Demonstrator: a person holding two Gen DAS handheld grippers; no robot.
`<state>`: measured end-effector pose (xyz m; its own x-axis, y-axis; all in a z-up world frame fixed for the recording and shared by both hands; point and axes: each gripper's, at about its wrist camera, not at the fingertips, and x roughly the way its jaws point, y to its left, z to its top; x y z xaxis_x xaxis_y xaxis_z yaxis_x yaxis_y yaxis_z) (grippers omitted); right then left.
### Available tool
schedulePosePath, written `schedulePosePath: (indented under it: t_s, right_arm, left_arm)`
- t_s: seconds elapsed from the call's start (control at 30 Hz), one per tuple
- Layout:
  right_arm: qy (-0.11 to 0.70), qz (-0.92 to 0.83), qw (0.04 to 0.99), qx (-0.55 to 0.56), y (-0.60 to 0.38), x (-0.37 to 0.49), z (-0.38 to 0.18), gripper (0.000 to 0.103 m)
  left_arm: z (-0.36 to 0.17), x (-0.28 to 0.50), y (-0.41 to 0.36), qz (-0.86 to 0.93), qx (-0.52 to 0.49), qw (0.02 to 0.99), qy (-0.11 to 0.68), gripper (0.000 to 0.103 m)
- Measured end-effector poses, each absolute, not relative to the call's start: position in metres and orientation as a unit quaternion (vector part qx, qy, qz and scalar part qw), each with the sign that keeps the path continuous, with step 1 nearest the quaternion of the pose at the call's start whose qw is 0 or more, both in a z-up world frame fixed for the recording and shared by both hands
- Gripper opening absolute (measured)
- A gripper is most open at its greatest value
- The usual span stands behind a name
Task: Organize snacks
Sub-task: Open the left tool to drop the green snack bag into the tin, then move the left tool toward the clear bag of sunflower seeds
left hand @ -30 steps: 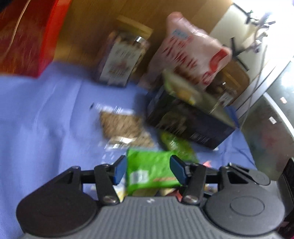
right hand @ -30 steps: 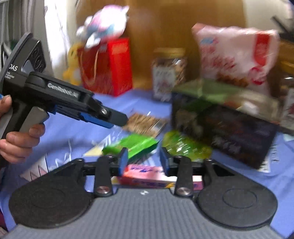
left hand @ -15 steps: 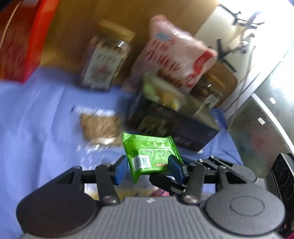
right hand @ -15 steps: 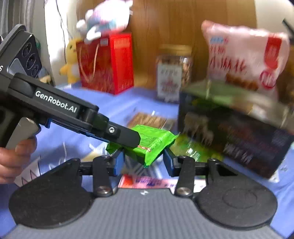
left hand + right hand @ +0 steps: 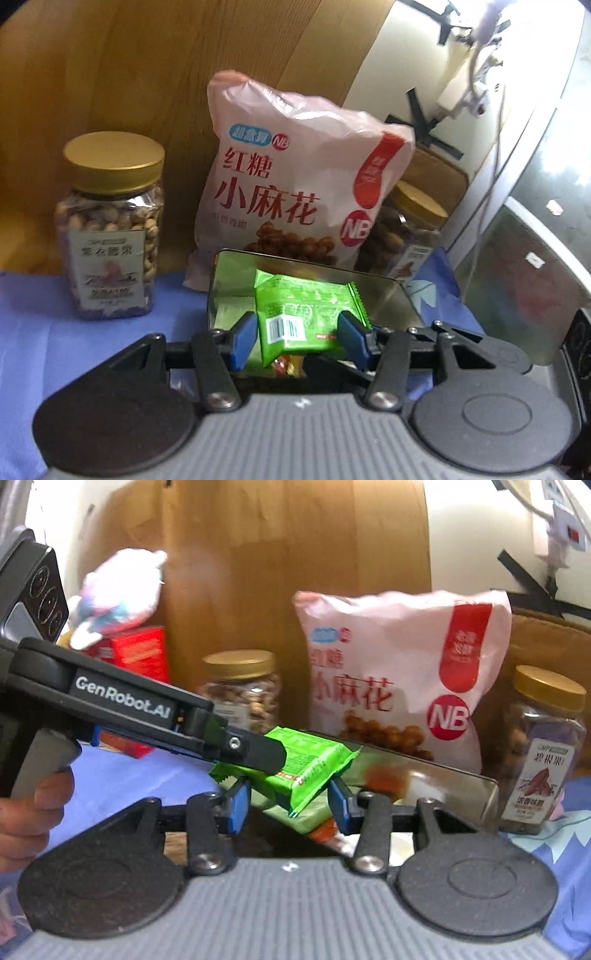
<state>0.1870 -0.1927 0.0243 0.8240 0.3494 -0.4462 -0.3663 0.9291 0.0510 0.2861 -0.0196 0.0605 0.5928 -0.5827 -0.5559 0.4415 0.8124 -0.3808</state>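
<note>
My left gripper (image 5: 297, 338) is shut on a green snack packet (image 5: 303, 310) and holds it over the open metal tin (image 5: 221, 280). In the right wrist view the left gripper's finger (image 5: 258, 751) reaches in from the left with the green packet (image 5: 314, 766) above the tin's rim (image 5: 424, 766). My right gripper (image 5: 288, 805) is open and empty, just in front of and below the packet. Other wrapped snacks lie inside the tin (image 5: 325, 830).
A pink snack bag (image 5: 295, 184) stands behind the tin against the wooden wall. Two gold-lidded nut jars flank it, one on the left (image 5: 110, 229), one on the right (image 5: 543, 753). A red box (image 5: 140, 657) with a plush toy (image 5: 118, 587) stands at the far left. Blue cloth (image 5: 37, 332) covers the table.
My left gripper closed on the green packet, lifted it off the cloth and carried it up over the tin. The right gripper moved up and closer to the tin, staying open.
</note>
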Motion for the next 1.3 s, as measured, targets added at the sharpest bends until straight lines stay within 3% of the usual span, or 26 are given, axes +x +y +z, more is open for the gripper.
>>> schedulePosePath:
  t_s: [0.3,0.53,0.7,0.93,1.3]
  right_arm:
    - [0.228,0.167,0.959,-0.015,-0.201,0.2,0.013,0.054]
    - [0.207,0.192,0.959,0.031,-0.214,0.162,0.032,0.054]
    - [0.285,0.28,0.917,0.016,-0.173,0.154,0.011,0.044]
    - [0.328,0.288,0.899,-0.026,-0.126,0.182,-0.013,0.045]
    - [0.386,0.274,0.881,0.007,-0.121,0.211,-0.029,0.051]
  left_arm:
    - [0.052,0.295,-0.017,-0.28,-0.091,0.89,0.349,0.049]
    - [0.05,0.269,0.04,-0.255,-0.11,0.901,0.335,0.05]
    - [0.01,0.276,0.093,-0.194,-0.161,0.887,0.387,0.05]
    - [-0.001,0.291,0.104,-0.202,-0.155,0.882,0.396,0.057]
    - [-0.025,0.302,0.092,-0.196,-0.121,0.887,0.401,0.055]
